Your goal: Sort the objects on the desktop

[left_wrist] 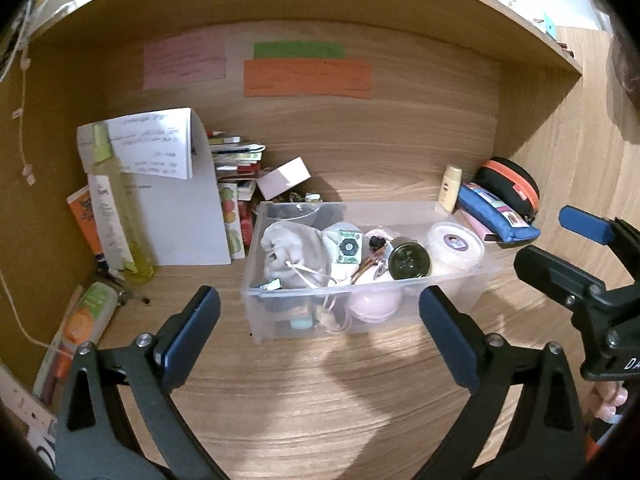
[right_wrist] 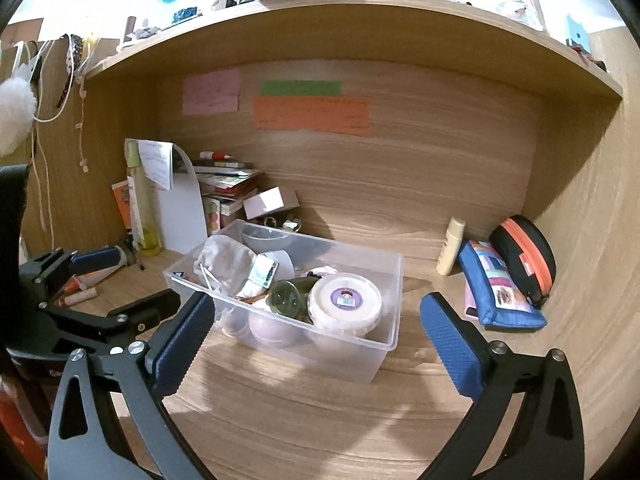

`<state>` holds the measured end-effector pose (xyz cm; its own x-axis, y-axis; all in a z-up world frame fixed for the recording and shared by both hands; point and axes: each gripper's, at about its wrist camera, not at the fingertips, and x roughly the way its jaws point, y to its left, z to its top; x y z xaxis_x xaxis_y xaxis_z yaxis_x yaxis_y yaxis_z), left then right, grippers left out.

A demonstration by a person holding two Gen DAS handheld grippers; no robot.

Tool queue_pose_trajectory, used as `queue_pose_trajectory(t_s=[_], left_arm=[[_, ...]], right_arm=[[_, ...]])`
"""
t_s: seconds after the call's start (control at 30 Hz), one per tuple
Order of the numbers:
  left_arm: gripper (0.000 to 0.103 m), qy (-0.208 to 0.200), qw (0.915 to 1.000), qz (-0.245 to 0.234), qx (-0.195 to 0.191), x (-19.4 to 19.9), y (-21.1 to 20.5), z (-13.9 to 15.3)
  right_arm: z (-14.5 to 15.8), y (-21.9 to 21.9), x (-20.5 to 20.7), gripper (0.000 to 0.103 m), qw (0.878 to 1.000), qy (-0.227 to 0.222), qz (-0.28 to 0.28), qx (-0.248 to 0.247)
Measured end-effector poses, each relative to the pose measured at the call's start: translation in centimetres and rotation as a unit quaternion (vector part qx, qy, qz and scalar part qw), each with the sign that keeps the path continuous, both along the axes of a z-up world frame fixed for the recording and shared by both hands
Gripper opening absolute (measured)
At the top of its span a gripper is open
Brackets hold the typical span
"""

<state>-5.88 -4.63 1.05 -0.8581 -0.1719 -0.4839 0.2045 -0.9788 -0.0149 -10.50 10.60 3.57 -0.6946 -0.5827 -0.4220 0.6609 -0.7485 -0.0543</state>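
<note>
Both grippers, left (left_wrist: 319,334) and right (right_wrist: 318,340), have fingers spread wide, nothing held. Clear bin (right_wrist: 384,350) sits on tabletop (right_wrist: 300,420) ahead, full of small items.

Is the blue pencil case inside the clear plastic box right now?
No, the blue pencil case lies on the desk to the right of the clear plastic box, beside the black zip pouch.

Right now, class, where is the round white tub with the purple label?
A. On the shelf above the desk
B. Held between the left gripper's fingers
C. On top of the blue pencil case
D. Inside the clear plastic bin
D: the white tub sits inside the clear plastic bin, beside a dark-lidded jar.
</note>
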Motion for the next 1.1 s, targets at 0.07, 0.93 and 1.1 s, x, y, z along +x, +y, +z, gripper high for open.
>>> queue_pose_trajectory(t_s=[0.07, 0.93, 1.1], left_arm=[[0.101, 0.003, 0.9999, 0.012, -0.005, 0.2, 0.0, -0.2], [0.101, 0.001, 0.9998, 0.021, -0.006, -0.1, -0.4, -0.7], [0.101, 0.001, 0.9998, 0.019, -0.006, -0.2, -0.5, -0.8]], right_arm=[[-0.2, 0.1, 0.1, 0.103, 1.000, 0.001, -0.004, -0.001], [-1.3, 1.1, -0.3, 0.103, 1.000, -0.020, -0.012, -0.007], [-1.4, 1.0, -0.3, 0.103, 1.000, -0.020, -0.011, -0.006]])
